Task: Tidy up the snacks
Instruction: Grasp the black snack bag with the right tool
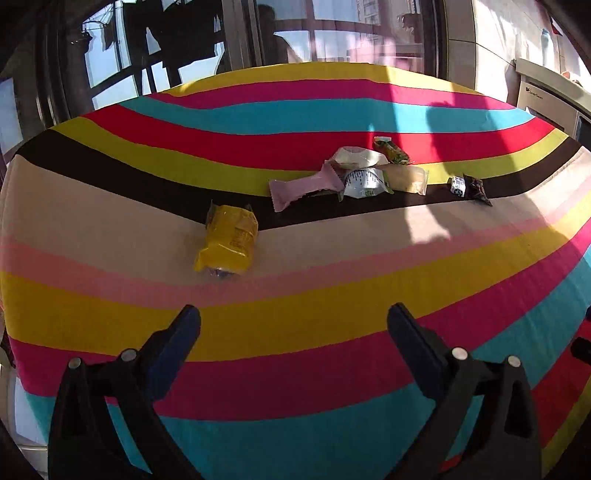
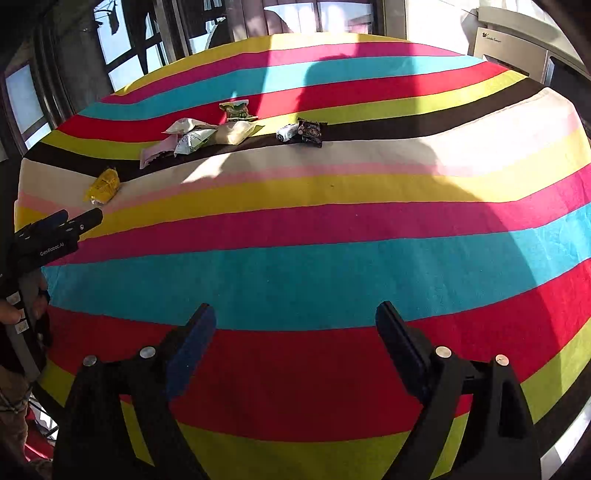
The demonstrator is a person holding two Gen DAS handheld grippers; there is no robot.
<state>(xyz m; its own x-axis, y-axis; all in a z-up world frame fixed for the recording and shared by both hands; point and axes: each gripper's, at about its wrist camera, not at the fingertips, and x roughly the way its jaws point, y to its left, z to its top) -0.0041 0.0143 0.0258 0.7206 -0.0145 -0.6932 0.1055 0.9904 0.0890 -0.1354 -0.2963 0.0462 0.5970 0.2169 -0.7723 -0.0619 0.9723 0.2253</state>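
Observation:
Several wrapped snacks lie on a striped tablecloth [image 1: 332, 110]. A yellow packet [image 1: 227, 240] rests alone, nearest my left gripper [image 1: 293, 319], which stands open and empty above the cloth. Behind it a pink wrapper [image 1: 299, 188], a white-and-green packet [image 1: 364, 182], a cream packet [image 1: 356, 155], a beige packet [image 1: 408, 179] and a green packet [image 1: 391, 151] lie in a heap. A dark brown packet [image 1: 471, 188] sits to the right. My right gripper [image 2: 295, 321] is open and empty, far from the yellow packet [image 2: 103, 186] and the heap [image 2: 207, 138].
The left gripper's tool [image 2: 55, 232] and the hand [image 2: 11, 314] holding it show at the left edge of the right wrist view. Windows [image 1: 332, 33] stand behind the table. A white appliance [image 2: 517, 44] stands at the far right.

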